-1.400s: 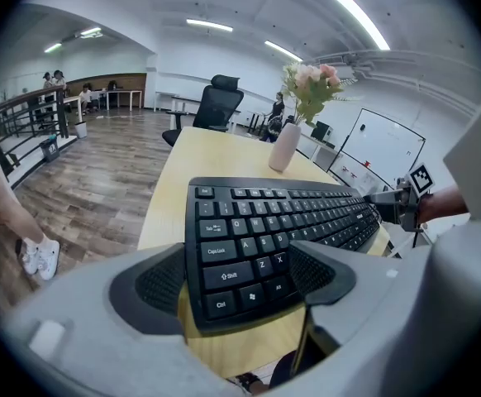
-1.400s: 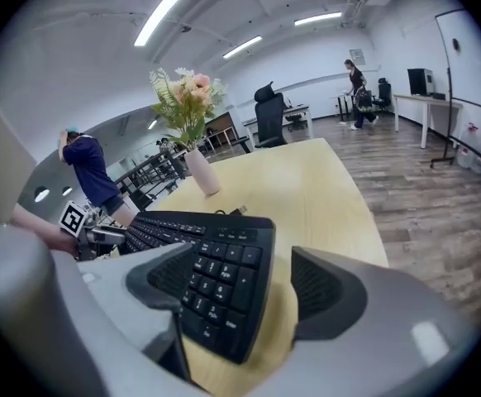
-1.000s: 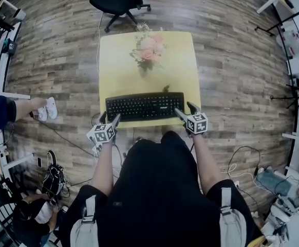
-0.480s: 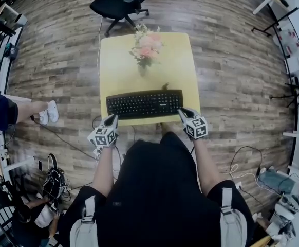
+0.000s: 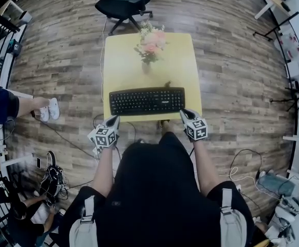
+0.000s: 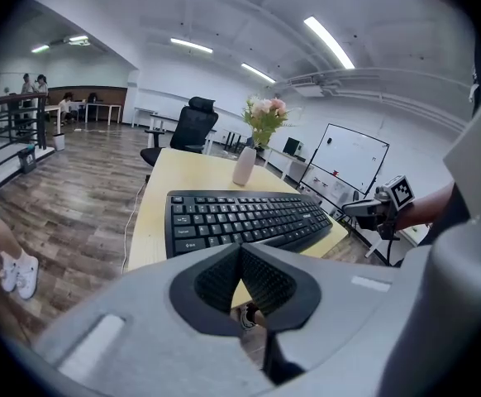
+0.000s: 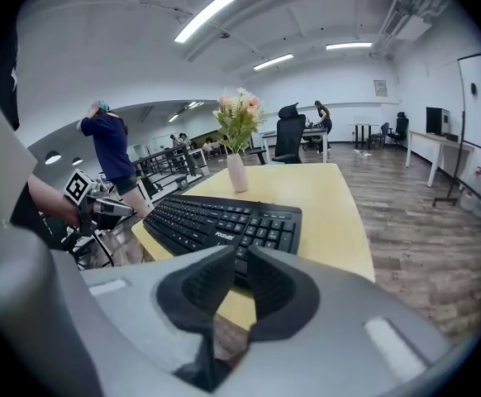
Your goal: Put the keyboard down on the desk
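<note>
Black plastic keyboard (image 5: pixel 147 101) lies flat at the near edge of the yellow square surface (image 5: pixel 124 60). Left tool (image 5: pixel 113 120) and right tool (image 5: pixel 183 112) just closed, both empty, so I'd back off without nudging it.

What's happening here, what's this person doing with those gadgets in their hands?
A person holds a two-jaw gripper in each hand over a yellow desk. The black keyboard lies flat on the desk near its front edge, with a vase of flowers behind it. The left gripper and right gripper sit by the keyboard's front corners. Their jaws have just closed with nothing between them, so the keyboard looks put down and let go.
</note>
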### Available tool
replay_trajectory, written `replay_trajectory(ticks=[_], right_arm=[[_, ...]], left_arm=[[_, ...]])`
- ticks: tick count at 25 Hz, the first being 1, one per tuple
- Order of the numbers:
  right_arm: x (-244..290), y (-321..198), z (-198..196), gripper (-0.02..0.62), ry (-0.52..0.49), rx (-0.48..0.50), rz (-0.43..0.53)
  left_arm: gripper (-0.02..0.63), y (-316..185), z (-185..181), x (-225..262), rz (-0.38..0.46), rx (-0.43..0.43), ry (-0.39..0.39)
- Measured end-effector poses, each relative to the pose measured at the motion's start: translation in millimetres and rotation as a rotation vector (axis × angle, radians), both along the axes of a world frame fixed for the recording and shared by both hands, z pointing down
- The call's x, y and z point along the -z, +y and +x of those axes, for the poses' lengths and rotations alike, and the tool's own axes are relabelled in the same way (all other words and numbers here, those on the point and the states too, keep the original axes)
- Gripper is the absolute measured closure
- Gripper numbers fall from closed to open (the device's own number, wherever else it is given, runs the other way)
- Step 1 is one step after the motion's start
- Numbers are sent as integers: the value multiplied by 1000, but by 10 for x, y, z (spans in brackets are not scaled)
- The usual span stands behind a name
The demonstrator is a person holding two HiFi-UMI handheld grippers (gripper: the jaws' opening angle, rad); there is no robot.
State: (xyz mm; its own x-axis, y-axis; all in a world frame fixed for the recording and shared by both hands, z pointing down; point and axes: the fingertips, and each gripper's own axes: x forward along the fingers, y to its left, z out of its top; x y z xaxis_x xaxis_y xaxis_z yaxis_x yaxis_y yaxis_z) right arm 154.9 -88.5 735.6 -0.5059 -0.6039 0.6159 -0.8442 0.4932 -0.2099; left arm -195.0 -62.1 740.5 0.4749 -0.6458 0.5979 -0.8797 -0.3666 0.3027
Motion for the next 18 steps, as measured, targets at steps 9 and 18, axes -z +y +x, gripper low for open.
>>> replay_trajectory(ticks=[9,18], right_arm=[[-25,155,-67,548,2,-10,2],[-135,257,-15,548,8,-25,-34]], left_arm=[[595,200,-130,-36,-13,-1,1],[595,291,-201,-75,-47,-13,-16]])
